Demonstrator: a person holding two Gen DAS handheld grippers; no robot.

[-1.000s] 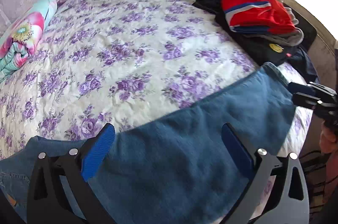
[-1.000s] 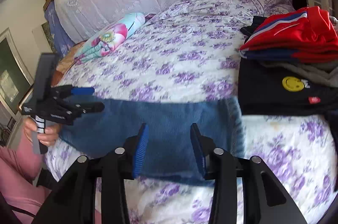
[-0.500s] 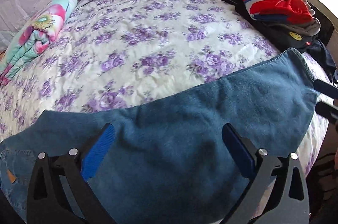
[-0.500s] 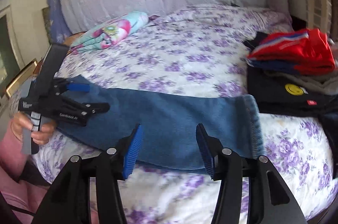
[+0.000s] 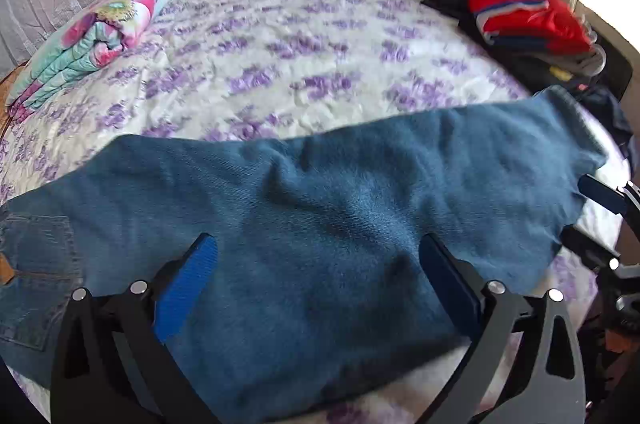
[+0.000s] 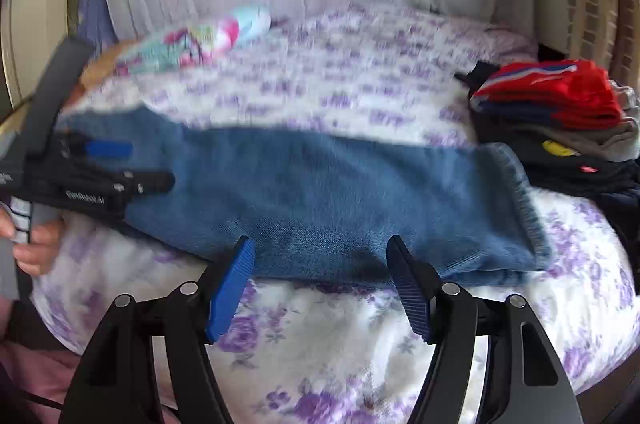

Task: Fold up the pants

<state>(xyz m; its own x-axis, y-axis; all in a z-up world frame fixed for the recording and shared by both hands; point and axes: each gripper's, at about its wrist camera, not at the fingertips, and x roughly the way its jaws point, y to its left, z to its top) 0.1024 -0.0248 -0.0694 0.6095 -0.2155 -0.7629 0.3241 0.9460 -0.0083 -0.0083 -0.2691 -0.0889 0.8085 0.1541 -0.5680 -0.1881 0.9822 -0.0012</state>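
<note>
The pants (image 5: 340, 224) are lying flat between and beyond the left gripper's (image 5: 320, 284) wide-spread, empty jaws. The right gripper (image 6: 320, 284) is hovering agape, gripping nothing, just short of their near edge.

White lettering on the left gripper (image 6: 120, 164) body is too blurred to read; no other text is legible.

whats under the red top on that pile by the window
Under the red top lie a navy layer, a grey garment, then a black one with a yellow smiley. Anything deeper in the pile, and the floral bedspread beneath it, is covered.
</note>
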